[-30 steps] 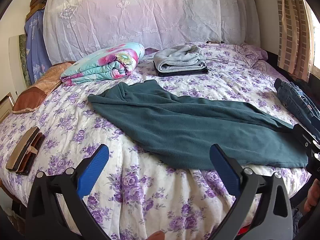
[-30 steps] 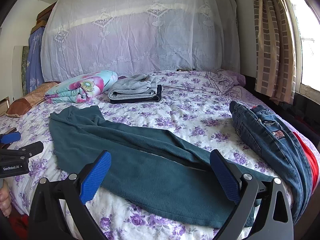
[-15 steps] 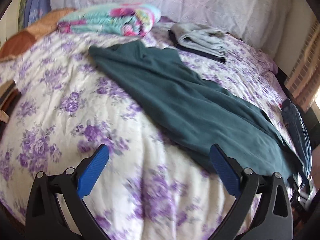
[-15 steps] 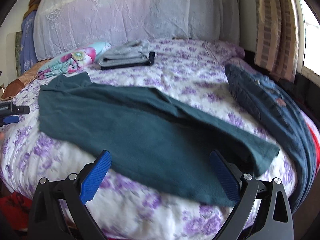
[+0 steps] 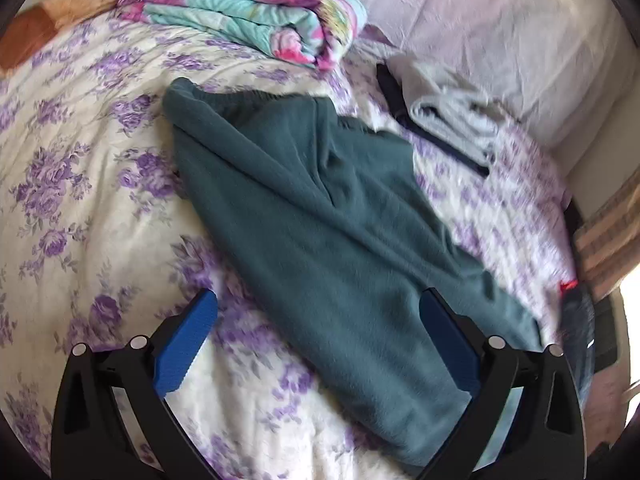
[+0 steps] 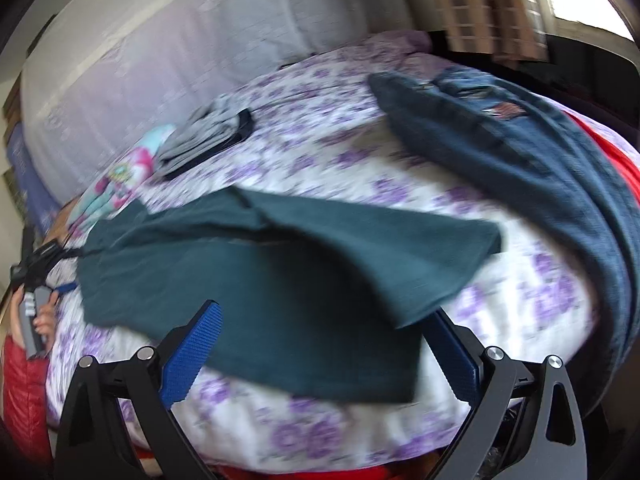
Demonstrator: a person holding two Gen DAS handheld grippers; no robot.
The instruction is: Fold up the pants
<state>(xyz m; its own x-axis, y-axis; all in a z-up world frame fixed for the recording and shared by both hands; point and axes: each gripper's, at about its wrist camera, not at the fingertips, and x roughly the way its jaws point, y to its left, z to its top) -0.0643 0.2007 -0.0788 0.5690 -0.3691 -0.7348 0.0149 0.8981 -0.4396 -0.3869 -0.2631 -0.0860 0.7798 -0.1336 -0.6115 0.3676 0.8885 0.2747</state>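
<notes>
We have the dark teal fleece pants (image 5: 320,216) lying flat on the white bedspread printed with purple flowers (image 5: 80,184), already doubled leg over leg, with the elastic waistband toward the pillows and the cuffs toward the near edge of the bed, so the long strip runs between our two hands and can, we judge, be folded end to end. Our left gripper (image 5: 318,344) hangs above the lower stretch of the legs, its blue-padded jaws spread wide and holding nothing; the right-hand pad sits over the teal cloth, the left-hand one over bare bedspread, though we cannot tell whether either touches. Our right gripper (image 6: 328,344) is likewise wide apart and empty, poised at the cuff end, where one corner of the upper leg overlaps the inner jaw in the picture; this view is blurred, so contact is unclear. Around the pants, things are set well apart to keep a working area: a rolled turquoise and pink floral quilt (image 5: 248,12) and a folded grey and navy stack of clothes (image 5: 452,120) by the headboard, and blue denim jeans (image 6: 520,152) draped along the window side, probably waiting their turn.
</notes>
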